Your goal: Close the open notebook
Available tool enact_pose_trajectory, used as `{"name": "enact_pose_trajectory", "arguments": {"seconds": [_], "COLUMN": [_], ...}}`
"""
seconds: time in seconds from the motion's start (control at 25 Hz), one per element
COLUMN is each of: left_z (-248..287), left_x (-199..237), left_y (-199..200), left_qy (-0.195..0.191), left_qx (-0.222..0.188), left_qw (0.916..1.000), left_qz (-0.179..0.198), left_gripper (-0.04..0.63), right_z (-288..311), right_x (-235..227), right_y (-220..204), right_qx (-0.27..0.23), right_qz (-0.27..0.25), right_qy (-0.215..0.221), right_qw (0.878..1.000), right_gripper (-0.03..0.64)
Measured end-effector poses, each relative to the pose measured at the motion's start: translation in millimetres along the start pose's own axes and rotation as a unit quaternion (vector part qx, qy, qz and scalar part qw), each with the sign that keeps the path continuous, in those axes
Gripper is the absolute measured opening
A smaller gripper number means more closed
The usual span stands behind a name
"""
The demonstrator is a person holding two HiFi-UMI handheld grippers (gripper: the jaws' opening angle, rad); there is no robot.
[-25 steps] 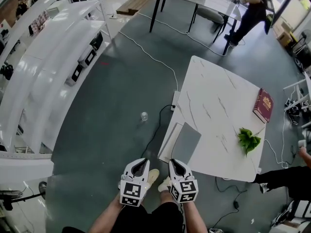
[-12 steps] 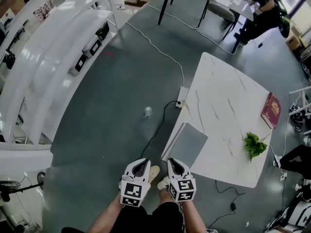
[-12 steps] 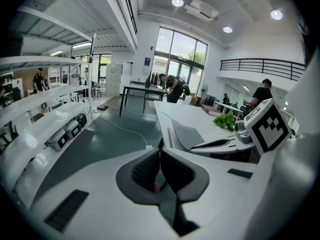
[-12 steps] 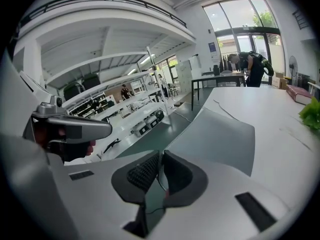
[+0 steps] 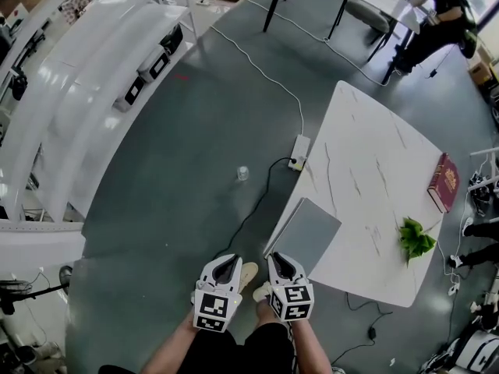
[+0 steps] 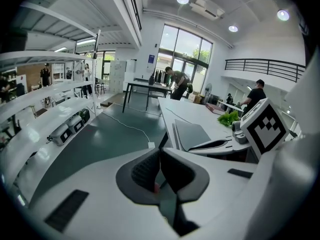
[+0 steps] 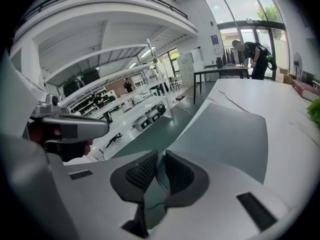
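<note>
A grey-covered notebook (image 5: 306, 234) lies at the near left corner of the white marble table (image 5: 366, 170), with a white strip of pages along its left side. The left gripper view shows the notebook (image 6: 192, 133) ahead to the right, and in the right gripper view the notebook (image 7: 225, 134) lies just beyond the jaws. My left gripper (image 5: 227, 262) and right gripper (image 5: 282, 259) hang side by side in front of my body, short of the table. The left gripper (image 6: 160, 152) has its jaws together and empty. The right gripper (image 7: 161, 156) shows a narrow gap; its jaws are opening with nothing between them.
A red book (image 5: 444, 182) and a green leafy sprig (image 5: 416, 238) lie at the table's far right. A power strip (image 5: 299, 145) with cables and a small cup (image 5: 243, 174) are on the floor. White shelving (image 5: 93, 92) runs along the left. A person (image 5: 437, 14) stands by a far table.
The head view has swung, so the table and notebook now sit further right and lower in the picture. Both grippers keep the same place at the bottom of the view.
</note>
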State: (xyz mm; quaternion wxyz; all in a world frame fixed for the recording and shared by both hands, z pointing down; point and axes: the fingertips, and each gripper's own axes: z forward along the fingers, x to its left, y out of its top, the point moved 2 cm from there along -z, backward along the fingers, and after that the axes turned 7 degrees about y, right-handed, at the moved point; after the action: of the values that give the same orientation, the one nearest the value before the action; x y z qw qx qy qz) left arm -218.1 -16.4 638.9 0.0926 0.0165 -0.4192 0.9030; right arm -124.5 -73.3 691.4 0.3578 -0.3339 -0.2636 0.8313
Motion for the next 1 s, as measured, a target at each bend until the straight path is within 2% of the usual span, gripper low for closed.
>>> {"name": "enact_pose_trajectory", "arguments": {"seconds": [0.48,0.56,0.76,1.0], "left_z": [3,1,-5,-12], "left_x": [-6,-7,-6,-9], "left_y": [-3,-3,-2,1], "left_qy": [-0.004,-0.004,0.0,0.002], "left_qx": [0.004,0.004,0.002,-0.005], "left_qw": [1.0,1.0,1.0,1.0], "left_qz": [-0.002,-0.001,0.0,0.005], "left_gripper": [0.028,0.028,0.028,0.028], "right_z": [4,5,2,-6], "right_x": [0,3,11,14], "right_y": [-2,-2,0,3], "right_qx": [0.008,0.008,-0.003,-0.01], "right_qz": [-0.003,-0.009,-0.001,-0.009], "right_qy": [-0.001,0.006,0.031,0.031], "right_qw": [1.0,1.0,1.0,0.999], "right_gripper": [0.075,0.091,0.206,0.218]}}
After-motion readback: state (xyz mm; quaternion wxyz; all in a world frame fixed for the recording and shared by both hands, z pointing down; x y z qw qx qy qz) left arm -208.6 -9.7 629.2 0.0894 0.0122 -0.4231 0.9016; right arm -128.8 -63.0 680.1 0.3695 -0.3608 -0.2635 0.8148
